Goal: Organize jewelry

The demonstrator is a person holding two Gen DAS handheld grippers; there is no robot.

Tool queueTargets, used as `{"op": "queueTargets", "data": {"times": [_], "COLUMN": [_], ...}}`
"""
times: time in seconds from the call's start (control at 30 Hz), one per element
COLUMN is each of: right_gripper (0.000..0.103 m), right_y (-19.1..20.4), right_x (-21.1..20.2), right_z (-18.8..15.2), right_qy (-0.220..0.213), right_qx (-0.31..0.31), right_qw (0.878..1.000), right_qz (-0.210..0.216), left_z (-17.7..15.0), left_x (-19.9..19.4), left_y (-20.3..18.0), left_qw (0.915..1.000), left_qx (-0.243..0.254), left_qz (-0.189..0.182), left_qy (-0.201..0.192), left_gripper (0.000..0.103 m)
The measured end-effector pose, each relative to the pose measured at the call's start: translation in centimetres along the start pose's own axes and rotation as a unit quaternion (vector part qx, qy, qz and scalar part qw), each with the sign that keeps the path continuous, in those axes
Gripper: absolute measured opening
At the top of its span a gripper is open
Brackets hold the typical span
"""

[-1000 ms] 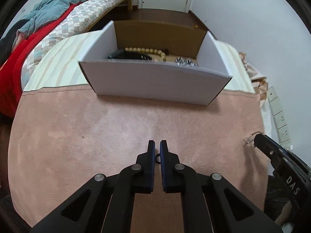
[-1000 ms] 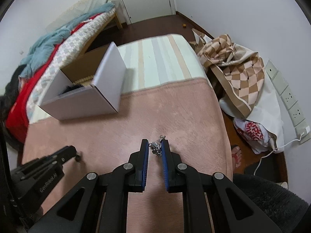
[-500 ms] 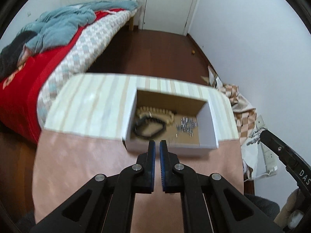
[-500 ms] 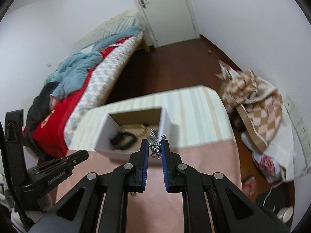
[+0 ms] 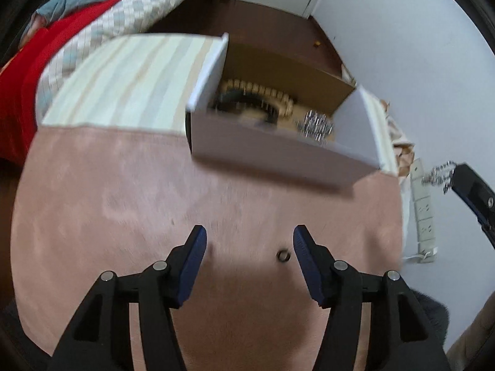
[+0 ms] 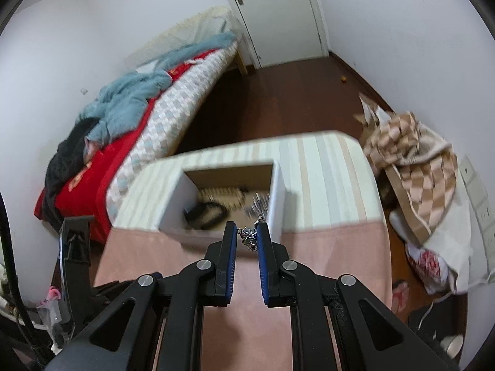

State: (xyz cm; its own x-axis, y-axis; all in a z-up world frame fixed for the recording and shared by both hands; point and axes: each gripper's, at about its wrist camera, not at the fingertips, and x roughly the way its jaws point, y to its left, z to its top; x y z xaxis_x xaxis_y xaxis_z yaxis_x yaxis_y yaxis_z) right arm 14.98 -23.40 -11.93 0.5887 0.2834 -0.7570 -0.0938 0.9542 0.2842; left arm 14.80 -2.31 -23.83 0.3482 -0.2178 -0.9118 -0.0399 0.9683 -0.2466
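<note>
A white cardboard box (image 5: 278,154) stands on the table and holds a beaded bracelet (image 5: 263,89), a dark bracelet and a silver piece (image 5: 315,123). A small dark ring (image 5: 283,255) lies on the pink cloth between my left gripper's fingers, close to the right one. My left gripper (image 5: 247,241) is open and empty above the cloth. My right gripper (image 6: 247,236) is shut on a silver chain (image 6: 250,238), held in the air just in front of the box (image 6: 173,204). It also shows at the right edge of the left wrist view (image 5: 439,171).
The table has a pink cloth (image 5: 108,201) in front and a striped cloth (image 5: 130,74) behind. A bed (image 6: 130,114) with red and blue bedding stands to the left. A checkered bag (image 6: 411,160) and wall sockets (image 5: 423,207) are to the right.
My left gripper has dropped low over the pink cloth and opened; the ring now lies on the cloth. My right gripper moved closer to the box with the chain.
</note>
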Motion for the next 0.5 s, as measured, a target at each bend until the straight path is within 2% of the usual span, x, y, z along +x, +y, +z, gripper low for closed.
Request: {"op": "queueTargets", "data": {"times": [0.23, 0.4, 0.43, 0.47, 0.5], "right_gripper": [0.014, 0.014, 0.014, 0.014, 0.014], "right_y": [-3.6, -5.1, -5.2, -5.4, -5.5], "right_x": [3.0, 3.4, 3.4, 3.3, 3.2], "right_z": [-6.6, -8.8, -8.9, -9.0, -9.0], "right_qy": [0.066, 0.080, 0.080, 0.079, 0.077], "right_qx": [0.048, 0.061, 0.061, 0.062, 0.062], "right_qw": [0.997, 0.995, 0.994, 0.994, 0.995], "right_qz": [-0.018, -0.028, -0.029, -0.031, -0.032], "left_z": [-2.6, -3.1, -3.3, -3.5, -3.6], "left_x": [2.6, 2.9, 2.9, 2.8, 2.8], "left_y": [-2.2, -4.1, -4.5, -4.8, -5.0], "left_qw": [0.9992, 0.9970, 0.9963, 0.9956, 0.9949], "left_qx": [0.033, 0.067, 0.074, 0.082, 0.089], "left_qz": [0.021, 0.039, 0.042, 0.046, 0.046], "left_qy": [0.010, -0.002, -0.005, -0.008, -0.010], "left_gripper": [0.056, 0.054, 0.050, 0.031, 0.020]}}
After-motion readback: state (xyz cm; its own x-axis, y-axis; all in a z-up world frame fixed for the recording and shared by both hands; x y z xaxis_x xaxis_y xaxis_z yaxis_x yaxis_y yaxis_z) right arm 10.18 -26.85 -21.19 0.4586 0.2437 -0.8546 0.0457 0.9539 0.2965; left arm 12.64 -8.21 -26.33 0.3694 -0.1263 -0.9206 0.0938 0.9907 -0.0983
